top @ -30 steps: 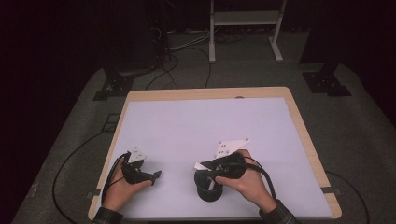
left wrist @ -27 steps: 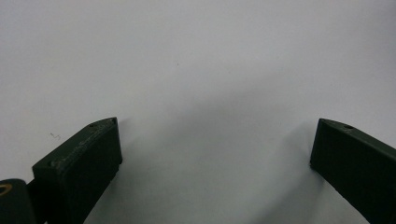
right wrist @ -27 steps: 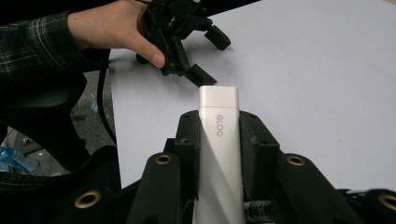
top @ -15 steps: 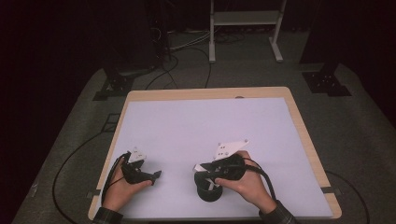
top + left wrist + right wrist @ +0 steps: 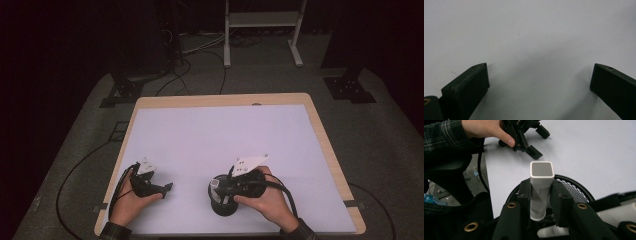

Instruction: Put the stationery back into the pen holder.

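A black mesh cup stands on the white table top near its front edge; its rim shows behind the jaws in the right gripper view. My right gripper is shut on a white square-ended stick, held upright over the cup's mouth, and it reaches over the cup in the high view. My left gripper rests low on the table to the left, open, with bare table between its jaws. That left gripper also appears beyond the cup in the right gripper view.
Other white pieces lie inside the cup below the jaws. The table has a wooden border. A cable trails off the left edge to the floor. A metal stand is behind the table.
The right hand has shifted only slightly over the cup, still gripping the white stick. The left hand has stayed where it was.
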Available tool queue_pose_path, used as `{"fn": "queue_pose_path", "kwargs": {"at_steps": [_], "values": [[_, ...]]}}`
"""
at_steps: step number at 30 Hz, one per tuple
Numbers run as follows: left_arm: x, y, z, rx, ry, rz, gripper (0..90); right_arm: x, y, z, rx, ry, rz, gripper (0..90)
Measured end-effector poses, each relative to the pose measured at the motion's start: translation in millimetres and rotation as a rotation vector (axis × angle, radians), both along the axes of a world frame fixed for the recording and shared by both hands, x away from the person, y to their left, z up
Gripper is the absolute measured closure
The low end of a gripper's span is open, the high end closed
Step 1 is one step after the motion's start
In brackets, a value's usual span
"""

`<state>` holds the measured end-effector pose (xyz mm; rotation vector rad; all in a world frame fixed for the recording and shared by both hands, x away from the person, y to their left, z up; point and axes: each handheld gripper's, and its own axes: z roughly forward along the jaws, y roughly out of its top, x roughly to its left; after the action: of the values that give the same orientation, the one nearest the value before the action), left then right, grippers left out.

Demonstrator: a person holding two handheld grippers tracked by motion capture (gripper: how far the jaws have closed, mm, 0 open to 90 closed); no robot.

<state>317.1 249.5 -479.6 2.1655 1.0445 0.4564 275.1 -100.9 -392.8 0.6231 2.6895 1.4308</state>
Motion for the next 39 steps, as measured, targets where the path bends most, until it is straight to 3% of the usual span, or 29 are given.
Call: {"fn": "queue_pose_path", "kwargs": {"at_steps": [10,22,32,39], "values": [[0.0,0.0,0.0,0.000,0.000,0.000,1.1,-2.9,-4.7,-3.7,-0.019,0.013,-0.003,69.7],[-0.1,-0.1,0.0,-0.001,0.001,0.000,1.1,-4.8,-15.4,6.9,0.012,-0.013,-0.019,66.9],[-0.1,-0.1,0.0,-0.001,0.001,0.001,1.1,-3.9,-38.6,21.3,0.024,-0.037,-0.074,61.7],[0.1,0.0,0.0,0.000,0.001,0.000,1.1,-0.5,-63.6,26.4,0.035,-0.058,-0.151,54.4]]}}
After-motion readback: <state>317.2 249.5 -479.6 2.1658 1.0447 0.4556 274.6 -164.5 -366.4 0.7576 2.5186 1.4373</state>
